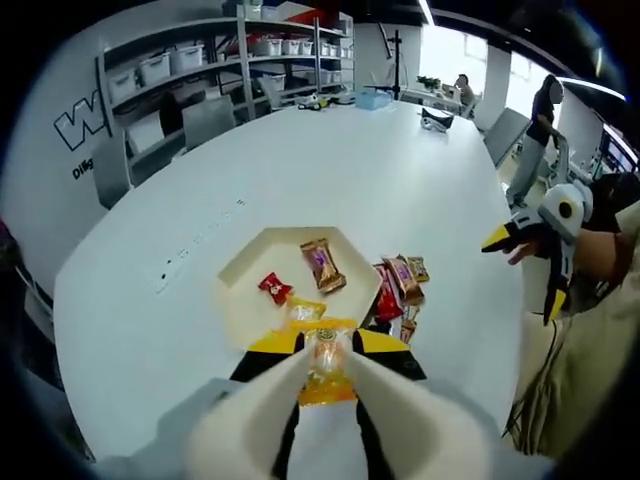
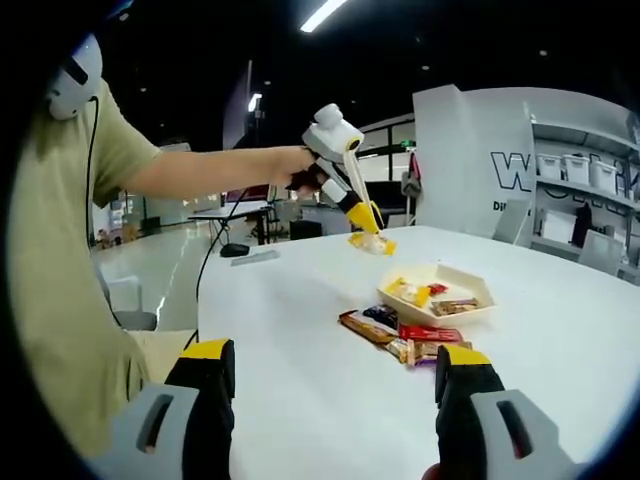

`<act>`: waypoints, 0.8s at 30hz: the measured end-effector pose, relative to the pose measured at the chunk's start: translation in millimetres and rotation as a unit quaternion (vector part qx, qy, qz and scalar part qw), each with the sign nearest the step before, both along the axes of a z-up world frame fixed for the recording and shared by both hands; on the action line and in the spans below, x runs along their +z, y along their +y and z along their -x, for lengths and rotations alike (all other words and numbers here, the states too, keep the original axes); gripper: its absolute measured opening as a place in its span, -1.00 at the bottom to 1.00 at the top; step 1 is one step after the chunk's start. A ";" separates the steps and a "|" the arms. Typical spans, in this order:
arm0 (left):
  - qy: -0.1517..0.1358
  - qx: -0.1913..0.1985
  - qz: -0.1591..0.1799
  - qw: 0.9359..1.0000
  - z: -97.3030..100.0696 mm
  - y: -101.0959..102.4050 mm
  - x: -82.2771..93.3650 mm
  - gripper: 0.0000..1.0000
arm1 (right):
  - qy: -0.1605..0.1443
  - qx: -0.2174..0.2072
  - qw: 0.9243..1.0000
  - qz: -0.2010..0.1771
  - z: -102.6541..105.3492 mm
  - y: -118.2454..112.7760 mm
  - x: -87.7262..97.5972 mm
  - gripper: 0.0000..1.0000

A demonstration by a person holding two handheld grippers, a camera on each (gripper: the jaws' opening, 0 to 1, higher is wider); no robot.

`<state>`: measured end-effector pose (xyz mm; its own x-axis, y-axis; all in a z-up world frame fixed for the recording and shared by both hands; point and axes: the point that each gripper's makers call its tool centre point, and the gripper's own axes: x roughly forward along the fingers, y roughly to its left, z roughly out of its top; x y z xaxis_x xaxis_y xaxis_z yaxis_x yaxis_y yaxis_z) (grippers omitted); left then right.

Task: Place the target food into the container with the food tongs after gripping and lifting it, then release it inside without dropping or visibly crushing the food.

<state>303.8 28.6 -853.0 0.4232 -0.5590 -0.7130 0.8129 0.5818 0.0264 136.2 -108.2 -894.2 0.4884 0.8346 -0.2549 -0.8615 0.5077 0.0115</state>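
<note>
A white wall panel point(image 1: 60, 150) at ten o'clock in the left gripper view bears a large outlined "W" with small dark letters "Dilig" beneath, cut off. In the right gripper view the same panel point(image 2: 470, 160) at two o'clock shows "W" above "DI". The snack wrappers' print is too small to read.

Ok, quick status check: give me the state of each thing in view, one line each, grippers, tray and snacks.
Left gripper: shut on the yellow-wrapped snack, held in the air near the tray.
Yellow-wrapped snack: gripped, lifted clear of the table.
Right gripper: open, holding nothing.
White hexagonal tray: on the white table, holding a few wrapped snacks.
Pile of wrapped snack bars: lying on the table beside the tray.
</note>
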 end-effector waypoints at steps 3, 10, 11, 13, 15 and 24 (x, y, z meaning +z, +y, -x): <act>-0.001 0.003 0.003 1.000 -6.9 -0.2 2.7 -0.64 | 0.001 0.000 1.000 0.001 0.1 -0.9 -1.1 0.63; -0.005 0.007 0.002 1.000 -23.0 -2.4 2.8 -0.69 | 0.003 -0.003 1.000 0.000 -0.7 -2.9 -2.5 0.63; -0.003 0.009 0.003 1.000 -25.6 -3.1 2.6 -0.69 | 0.003 -0.003 1.000 0.000 -0.9 -3.2 -2.7 0.63; -0.004 0.012 0.006 1.000 -29.3 -4.3 3.1 -0.69 | 0.004 -0.004 1.000 0.000 -1.1 -4.1 -3.0 0.63; -0.008 0.014 0.005 1.000 -34.4 -5.2 3.6 -0.69 | 0.004 -0.005 1.000 0.000 -1.3 -5.2 -3.5 0.63; -0.014 0.035 0.017 0.999 -60.2 -7.5 10.4 -0.71 | 0.005 -0.006 1.000 0.002 -1.6 -5.9 -3.8 0.63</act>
<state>364.0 21.1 -842.6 0.4818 -0.5503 -0.6819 0.7691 0.6385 0.0282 137.8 -114.1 -897.9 0.4953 0.8281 -0.2626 -0.8554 0.5176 0.0187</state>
